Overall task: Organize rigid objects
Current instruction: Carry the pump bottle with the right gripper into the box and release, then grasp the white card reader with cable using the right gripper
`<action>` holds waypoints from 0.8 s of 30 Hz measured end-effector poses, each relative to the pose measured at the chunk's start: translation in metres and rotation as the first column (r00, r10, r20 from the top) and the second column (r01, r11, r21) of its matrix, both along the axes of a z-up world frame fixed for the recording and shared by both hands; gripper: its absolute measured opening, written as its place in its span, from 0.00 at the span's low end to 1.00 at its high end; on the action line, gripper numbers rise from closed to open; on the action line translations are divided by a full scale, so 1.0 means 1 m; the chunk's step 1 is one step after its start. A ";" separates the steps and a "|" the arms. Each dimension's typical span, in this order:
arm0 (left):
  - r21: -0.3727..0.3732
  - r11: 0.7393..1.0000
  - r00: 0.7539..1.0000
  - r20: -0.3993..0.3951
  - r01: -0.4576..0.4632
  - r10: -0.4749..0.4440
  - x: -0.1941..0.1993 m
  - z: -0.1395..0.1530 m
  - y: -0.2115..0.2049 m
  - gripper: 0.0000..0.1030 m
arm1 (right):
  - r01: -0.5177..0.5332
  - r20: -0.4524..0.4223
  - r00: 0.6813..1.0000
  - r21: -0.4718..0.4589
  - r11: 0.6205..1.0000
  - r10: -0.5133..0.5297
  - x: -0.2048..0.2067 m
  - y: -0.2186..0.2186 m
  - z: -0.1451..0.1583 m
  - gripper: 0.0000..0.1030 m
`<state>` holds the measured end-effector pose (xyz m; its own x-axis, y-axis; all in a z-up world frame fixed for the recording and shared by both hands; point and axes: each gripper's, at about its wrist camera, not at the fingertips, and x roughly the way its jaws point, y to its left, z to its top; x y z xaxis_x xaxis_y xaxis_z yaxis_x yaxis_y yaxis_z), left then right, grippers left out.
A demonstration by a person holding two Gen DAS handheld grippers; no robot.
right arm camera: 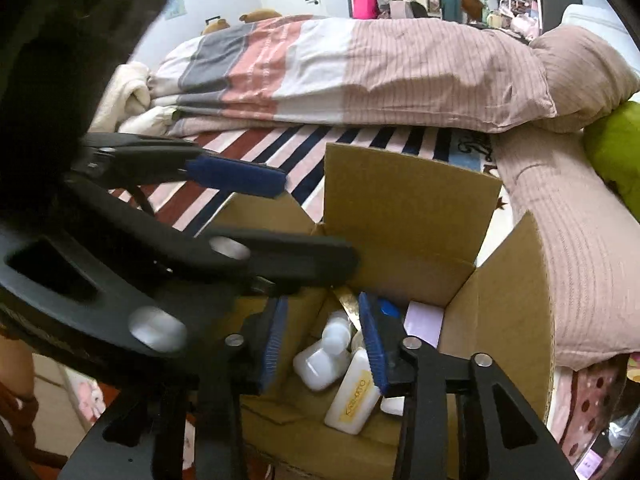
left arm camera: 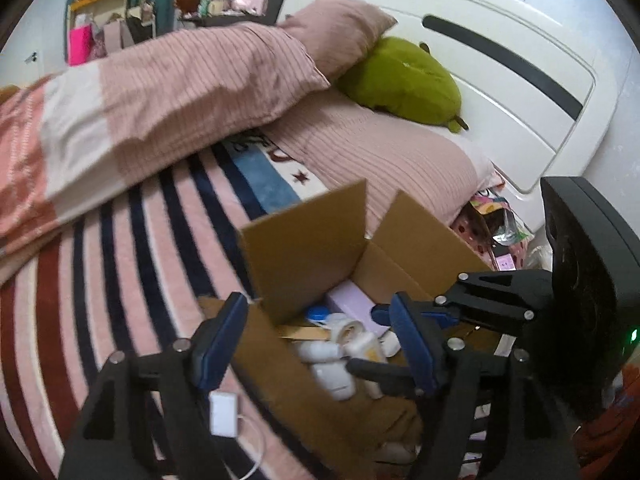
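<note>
Both the left gripper (left arm camera: 316, 344) and right gripper (right arm camera: 324, 348) are spread and empty over the cardboard box (right arm camera: 404, 216), where the white bottle (right arm camera: 354, 396) looks light, hard and smooth, best pinched around its middle.

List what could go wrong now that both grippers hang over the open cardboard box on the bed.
1. The left gripper and right gripper crowd the same opening of the cardboard box, so they may knock together.
2. An upright flap stands close by; a bump could fold it inward or shift the box on the soft striped blanket.
3. The white bottles lie loosely piled, so one could slip from a grasp.
</note>
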<state>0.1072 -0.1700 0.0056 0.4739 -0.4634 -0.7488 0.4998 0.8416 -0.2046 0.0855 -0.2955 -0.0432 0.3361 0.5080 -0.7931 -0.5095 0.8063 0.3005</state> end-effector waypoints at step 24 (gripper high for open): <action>-0.037 0.927 0.928 0.020 -0.372 0.373 -0.078 -0.058 0.216 0.78 | -0.318 0.019 0.948 0.071 0.945 0.317 -0.079 0.187 -0.009 0.33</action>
